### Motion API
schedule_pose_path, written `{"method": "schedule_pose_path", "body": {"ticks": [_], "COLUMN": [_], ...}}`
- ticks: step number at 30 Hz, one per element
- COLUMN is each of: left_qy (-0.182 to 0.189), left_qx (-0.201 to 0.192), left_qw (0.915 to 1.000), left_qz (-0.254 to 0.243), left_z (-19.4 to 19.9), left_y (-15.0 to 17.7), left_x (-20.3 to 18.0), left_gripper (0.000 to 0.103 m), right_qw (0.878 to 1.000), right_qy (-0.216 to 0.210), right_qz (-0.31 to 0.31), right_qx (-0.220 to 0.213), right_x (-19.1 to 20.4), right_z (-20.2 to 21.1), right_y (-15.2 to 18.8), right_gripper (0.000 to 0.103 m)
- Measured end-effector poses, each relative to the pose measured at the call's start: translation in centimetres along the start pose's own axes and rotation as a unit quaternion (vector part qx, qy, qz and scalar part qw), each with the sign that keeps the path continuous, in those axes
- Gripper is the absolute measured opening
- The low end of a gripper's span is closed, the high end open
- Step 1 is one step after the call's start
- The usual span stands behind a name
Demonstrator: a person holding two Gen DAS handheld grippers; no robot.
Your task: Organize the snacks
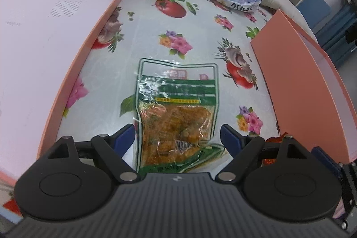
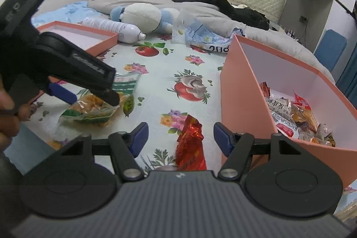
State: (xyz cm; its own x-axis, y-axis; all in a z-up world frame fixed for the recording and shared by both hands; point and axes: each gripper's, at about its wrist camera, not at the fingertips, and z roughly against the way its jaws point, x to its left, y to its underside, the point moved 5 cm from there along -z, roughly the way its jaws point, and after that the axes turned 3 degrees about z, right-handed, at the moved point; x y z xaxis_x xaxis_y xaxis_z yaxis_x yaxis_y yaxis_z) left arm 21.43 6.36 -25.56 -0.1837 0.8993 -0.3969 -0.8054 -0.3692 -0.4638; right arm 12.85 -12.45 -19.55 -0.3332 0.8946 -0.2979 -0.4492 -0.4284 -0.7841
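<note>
Our left gripper point(image 1: 177, 137) gapes around a glossy green-trimmed clear pouch point(image 1: 176, 117); our right gripper point(image 2: 180, 137) stands unclenched, straddling a crinkled red foil packet point(image 2: 190, 146).

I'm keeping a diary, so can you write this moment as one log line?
left gripper: open over clear green-printed snack bag | right gripper: open around crinkly red foil packet | pink cardboard box: holds snacks

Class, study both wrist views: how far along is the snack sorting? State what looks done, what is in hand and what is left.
Done: several wrapped snacks already lie in the pink box.
In hand: nothing is gripped. The left gripper has open jaws either side of the green pouch; the right gripper has open jaws around the red packet.
Left: both packets lie on the floral cloth, not yet boxed.
</note>
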Motion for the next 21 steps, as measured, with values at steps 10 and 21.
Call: {"method": "schedule_pose_path", "body": {"ticks": [10, 21], "left_qy": [-0.013, -0.008], "left_qx": [0.017, 0.028], "left_qw": [0.9975, 0.9963], "left_qz": [-0.067, -0.08], "left_z": [-1.6, -0.7], "left_y": [-0.3, 1.5], "left_x": [-1.9, -2.6], "left_gripper": [0.086, 0.06], "right_qw": [0.996, 0.997], "right_qy": [0.043, -0.001], "right_qz": [0.074, 0.049], "right_qx": [0.033, 0.063], "right_x": [1.3, 1.0], "right_z": [-3.9, -4.0], "right_y": [0.4, 1.1], "right_gripper": [0.051, 0.024]}}
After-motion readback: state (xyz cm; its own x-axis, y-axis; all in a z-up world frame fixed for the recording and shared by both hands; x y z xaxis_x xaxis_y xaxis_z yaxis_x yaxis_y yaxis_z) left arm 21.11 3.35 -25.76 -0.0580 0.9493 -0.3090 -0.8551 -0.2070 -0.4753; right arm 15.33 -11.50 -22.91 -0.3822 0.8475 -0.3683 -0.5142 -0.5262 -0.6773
